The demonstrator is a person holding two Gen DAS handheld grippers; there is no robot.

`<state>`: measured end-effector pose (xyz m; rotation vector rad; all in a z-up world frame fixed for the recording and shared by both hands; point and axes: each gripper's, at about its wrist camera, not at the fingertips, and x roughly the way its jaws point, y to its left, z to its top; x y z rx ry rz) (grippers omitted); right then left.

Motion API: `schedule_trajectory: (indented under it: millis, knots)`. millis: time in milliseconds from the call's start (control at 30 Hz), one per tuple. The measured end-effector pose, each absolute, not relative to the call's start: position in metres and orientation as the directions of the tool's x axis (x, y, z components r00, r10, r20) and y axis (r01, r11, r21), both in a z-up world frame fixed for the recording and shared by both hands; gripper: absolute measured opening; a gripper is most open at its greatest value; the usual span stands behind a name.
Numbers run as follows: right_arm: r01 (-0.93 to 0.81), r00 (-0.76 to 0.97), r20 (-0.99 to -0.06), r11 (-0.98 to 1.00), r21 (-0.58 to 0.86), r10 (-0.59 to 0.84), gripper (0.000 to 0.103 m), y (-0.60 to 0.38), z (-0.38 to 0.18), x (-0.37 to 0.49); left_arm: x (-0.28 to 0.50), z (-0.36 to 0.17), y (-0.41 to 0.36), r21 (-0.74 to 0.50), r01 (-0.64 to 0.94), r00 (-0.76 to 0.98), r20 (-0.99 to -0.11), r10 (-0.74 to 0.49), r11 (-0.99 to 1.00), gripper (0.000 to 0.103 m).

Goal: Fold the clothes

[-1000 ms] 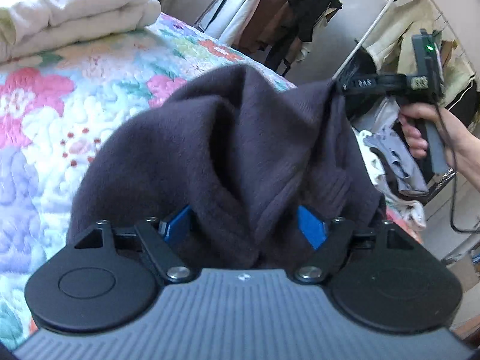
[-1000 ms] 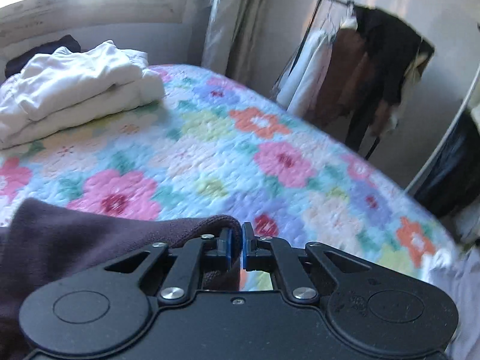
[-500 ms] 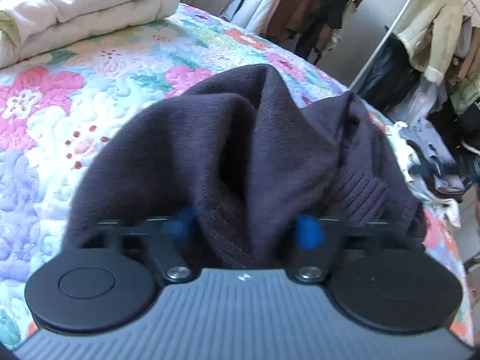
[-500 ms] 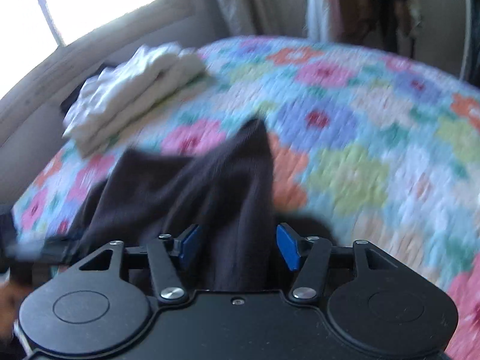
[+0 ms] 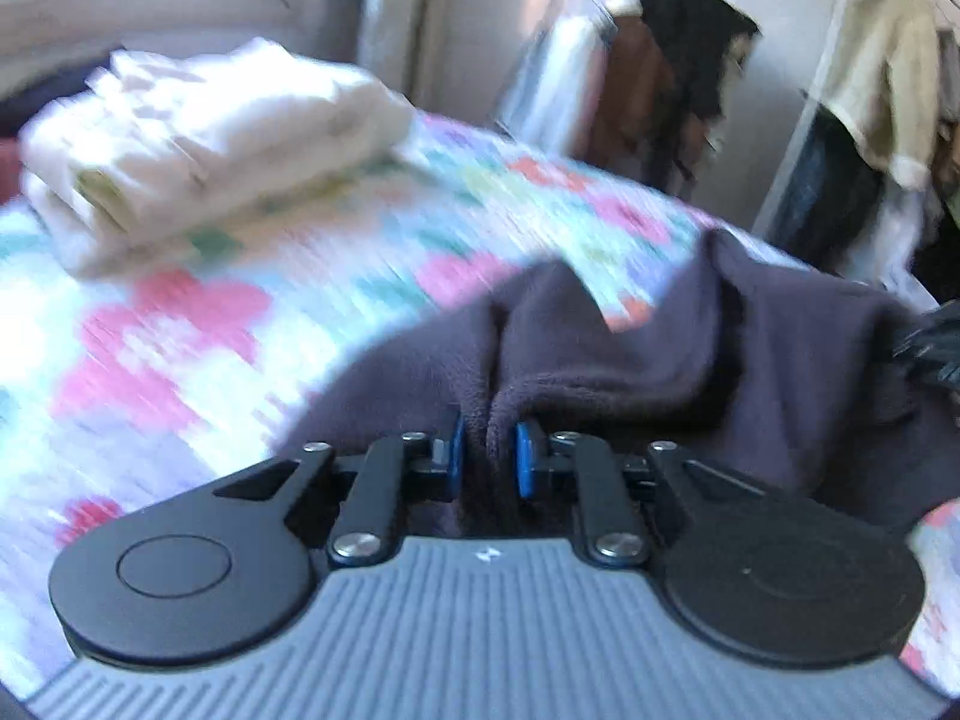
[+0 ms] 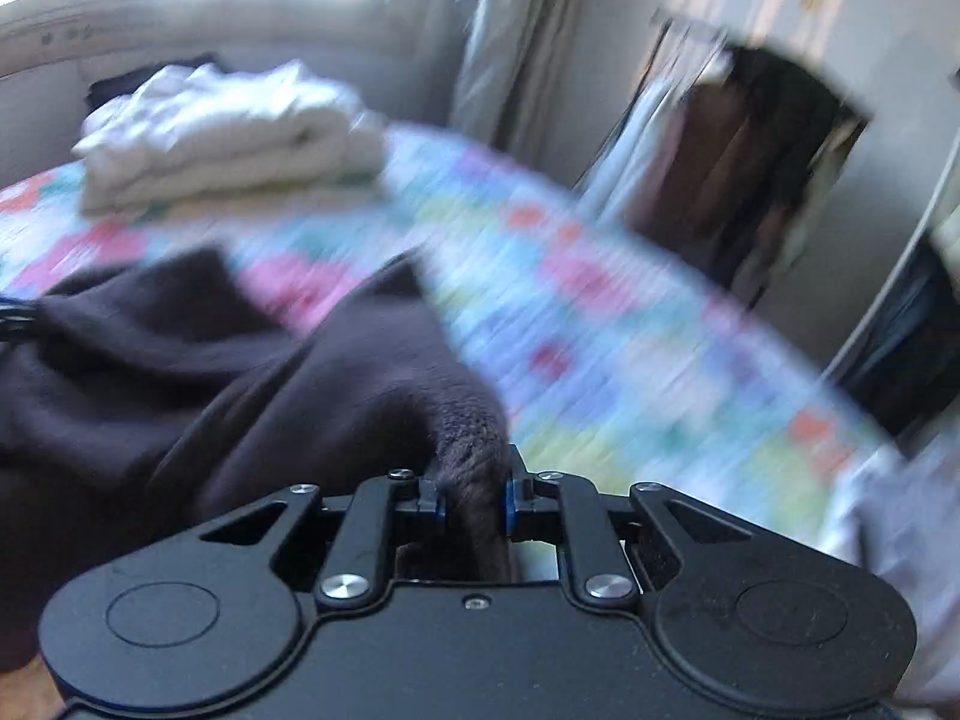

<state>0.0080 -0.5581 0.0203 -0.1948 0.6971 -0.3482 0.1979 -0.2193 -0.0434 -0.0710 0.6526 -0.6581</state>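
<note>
At ten o'clock a folded stack of white bedding lies on the floral patchwork quilt. The left gripper is closing, pinching the dark purple knit sweater; the right gripper closes on its bunched edge at six o'clock.

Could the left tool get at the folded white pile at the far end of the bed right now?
Probably not yet. The left tool is closing on a bunched fold of the dark sweater, so it is occupied. The quilt between it and the white pile looks bare.
</note>
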Motion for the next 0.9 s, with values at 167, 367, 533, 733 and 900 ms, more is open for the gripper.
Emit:
schedule_trajectory:
  millis: [167, 367, 533, 733, 900]
  knots:
    - [0.270, 0.702, -0.591, 0.916, -0.296, -0.398, 0.016, -0.573, 0.062, 0.035, 0.217, -0.034, -0.177, -0.366, 0.452, 0.591, -0.560, -0.581, 0.813, 0.014]
    - [0.292, 0.706, -0.550, 0.890, -0.349, -0.447, 0.016, -0.584, 0.075, 0.077, 0.230, -0.033, -0.164, -0.298, 0.396, 0.652, -0.575, -0.494, 0.869, 0.012]
    - [0.354, 0.715, -0.509, 0.876, -0.327, -0.479, 0.025, -0.597, 0.077, 0.114, 0.247, -0.007, -0.153, -0.250, 0.320, 0.770, -0.493, -0.405, 0.914, 0.010]
    - [0.314, 0.644, -0.570, 0.855, -0.412, -0.511, 0.061, -0.568, 0.036, 0.113, 0.225, -0.021, -0.152, -0.214, 0.344, 0.714, -0.573, -0.403, 0.914, 0.047]
    - [0.254, 0.623, -0.714, 0.946, -0.202, -0.320, 0.063, -0.542, 0.005, 0.079, 0.190, -0.045, -0.145, -0.285, 0.351, 0.631, -0.631, -0.451, 0.892, 0.056]
